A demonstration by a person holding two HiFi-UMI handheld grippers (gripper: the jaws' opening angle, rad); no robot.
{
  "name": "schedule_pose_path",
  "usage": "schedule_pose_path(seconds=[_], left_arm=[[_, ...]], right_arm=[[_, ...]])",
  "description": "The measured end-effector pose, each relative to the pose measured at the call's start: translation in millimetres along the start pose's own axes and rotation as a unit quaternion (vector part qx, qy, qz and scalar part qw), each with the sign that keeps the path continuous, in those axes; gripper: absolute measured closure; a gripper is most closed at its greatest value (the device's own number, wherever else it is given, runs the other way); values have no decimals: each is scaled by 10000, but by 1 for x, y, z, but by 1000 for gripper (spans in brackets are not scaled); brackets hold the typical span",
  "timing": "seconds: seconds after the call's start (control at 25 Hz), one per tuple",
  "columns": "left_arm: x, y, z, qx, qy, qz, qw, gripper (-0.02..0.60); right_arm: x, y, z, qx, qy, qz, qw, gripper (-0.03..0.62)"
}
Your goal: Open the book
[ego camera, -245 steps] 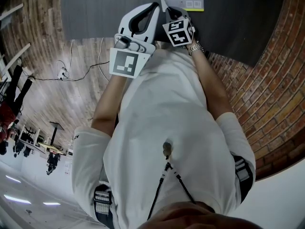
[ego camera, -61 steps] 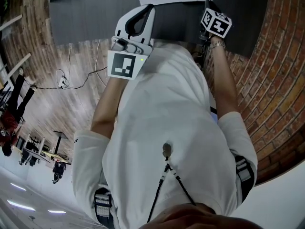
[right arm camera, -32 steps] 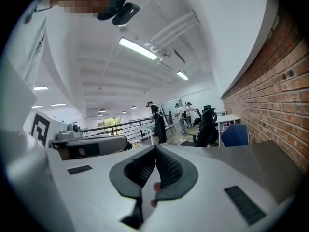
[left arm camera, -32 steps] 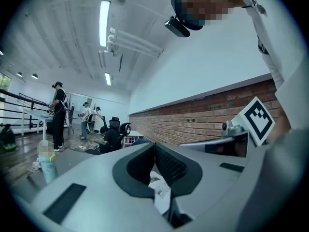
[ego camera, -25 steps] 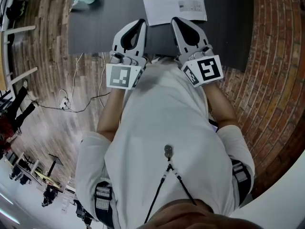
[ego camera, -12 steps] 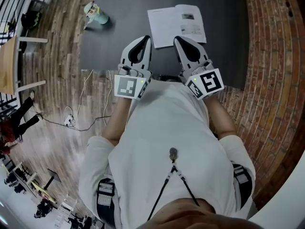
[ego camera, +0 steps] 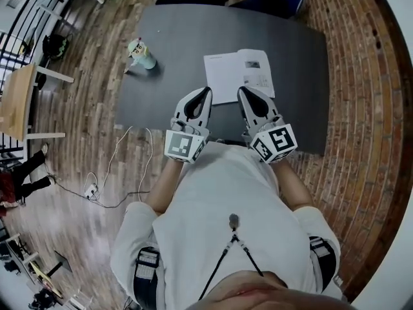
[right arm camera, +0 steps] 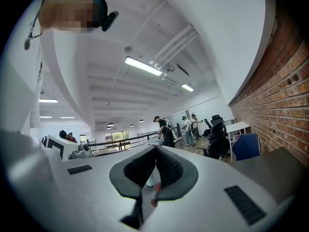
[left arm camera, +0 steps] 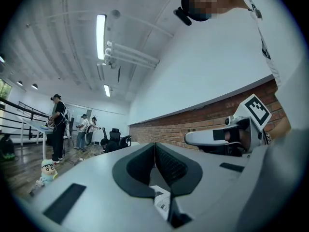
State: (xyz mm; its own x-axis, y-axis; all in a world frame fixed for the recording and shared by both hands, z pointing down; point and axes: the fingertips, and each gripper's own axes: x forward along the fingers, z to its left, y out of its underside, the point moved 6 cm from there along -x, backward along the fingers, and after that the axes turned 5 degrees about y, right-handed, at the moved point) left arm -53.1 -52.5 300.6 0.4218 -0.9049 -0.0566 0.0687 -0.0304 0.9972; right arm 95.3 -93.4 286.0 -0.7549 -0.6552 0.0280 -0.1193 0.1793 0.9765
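Note:
The book (ego camera: 239,75) lies open and flat on the dark grey table (ego camera: 181,37), white pages up. My left gripper (ego camera: 205,90) and right gripper (ego camera: 243,90) hover side by side over the table's near edge, just short of the book and apart from it. Both point level across the table. In the left gripper view the left gripper (left arm camera: 155,145) is shut with nothing in it, and a strip of the book's page (left arm camera: 161,200) shows below its jaws. The right gripper (right arm camera: 155,148) is likewise shut and empty.
A small toy figure (ego camera: 141,53) stands on the table at the left, well away from the book. A brick floor runs along the right, wood floor with a cable (ego camera: 122,166) on the left. Chairs and people (right arm camera: 166,129) are beyond the table's far side.
The right gripper has left the book's right edge and come back beside the left one. Both grippers have risen, and the whole table with the open book has come into view.

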Motion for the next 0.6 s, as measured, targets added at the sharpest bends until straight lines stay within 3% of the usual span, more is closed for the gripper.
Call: schedule_pose_path(seconds=[0.36, 0.6], left_arm=[[7, -16, 3, -10, -127, -142, 9998, 558], [13, -20, -1, 1, 29, -113, 9999, 558]], right_arm=[[9, -9, 11, 25, -233, 7, 9997, 559], [15, -9, 13, 50, -245, 105, 9996, 559]])
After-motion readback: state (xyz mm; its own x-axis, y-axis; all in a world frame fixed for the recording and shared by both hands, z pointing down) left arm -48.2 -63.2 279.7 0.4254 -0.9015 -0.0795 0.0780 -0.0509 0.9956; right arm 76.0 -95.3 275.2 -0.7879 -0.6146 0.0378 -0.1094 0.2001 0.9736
